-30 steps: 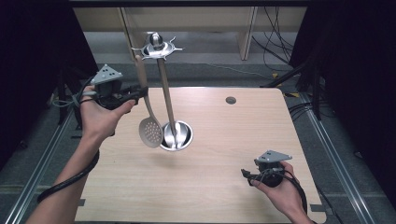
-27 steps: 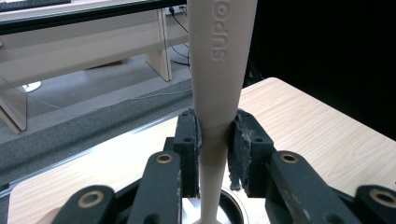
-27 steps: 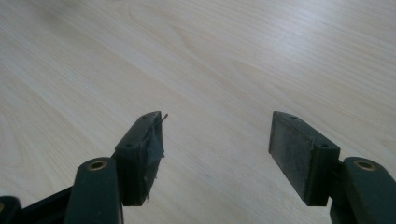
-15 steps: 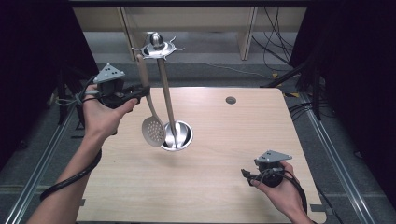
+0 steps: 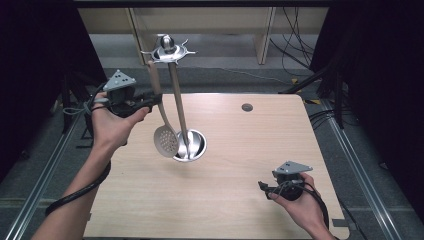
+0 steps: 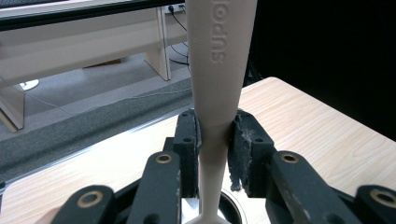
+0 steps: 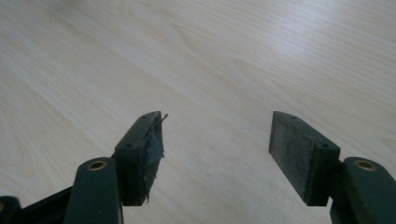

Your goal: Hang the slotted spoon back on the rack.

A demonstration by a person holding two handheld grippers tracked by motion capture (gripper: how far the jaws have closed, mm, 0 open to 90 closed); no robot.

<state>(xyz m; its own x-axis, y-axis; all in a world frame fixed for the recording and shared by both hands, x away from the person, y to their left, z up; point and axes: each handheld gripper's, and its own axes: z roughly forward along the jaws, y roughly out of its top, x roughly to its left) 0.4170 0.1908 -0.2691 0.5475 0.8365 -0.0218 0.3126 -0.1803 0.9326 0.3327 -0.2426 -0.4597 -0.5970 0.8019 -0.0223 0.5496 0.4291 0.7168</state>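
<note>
High view: my bench (image 5: pixel 210 210) is a pale wood-grain laminate slab with rounded corners and a small dark round grommet (image 5: pixel 247 107) near its far edge. Near the middle stands a utensil stand (image 5: pixel 176 95) of shiny metal: a round dished base, a slim upright post and a star-shaped hook ring with a ball knob on top.

My left gripper (image 5: pixel 150 99) is raised above the left side of the bench, its black jaws pointing right toward the stand. It is clamped on the handle of a skimmer spoon (image 5: pixel 162 120), a smooth cream plastic piece with a flat tapering handle and an oval perforated bowl. In the left gripper view the gripper (image 6: pixel 214 140) has its worn, fuzzy-edged pads pressed tight against both sides of the narrow part of the handle (image 6: pixel 217 88), which widens upward and bears raised lettering.

The spoon's long axis runs nearly vertical, leaning a little. Its handle end points up beside the hook ring; whether it hangs on a hook I cannot tell. Its bowl points down, just left of the post and above the base's left rim, its holed face turned toward the camera.

My right gripper (image 5: pixel 264 187) sits low at the bench's near right corner, well apart from the stand, pointing left. In the right gripper view it (image 7: pixel 215 140) stands wide open and empty over bare wood; its left pad (image 7: pixel 150 149) is frayed, its right pad (image 7: pixel 292 151) a flat grey block.
</note>
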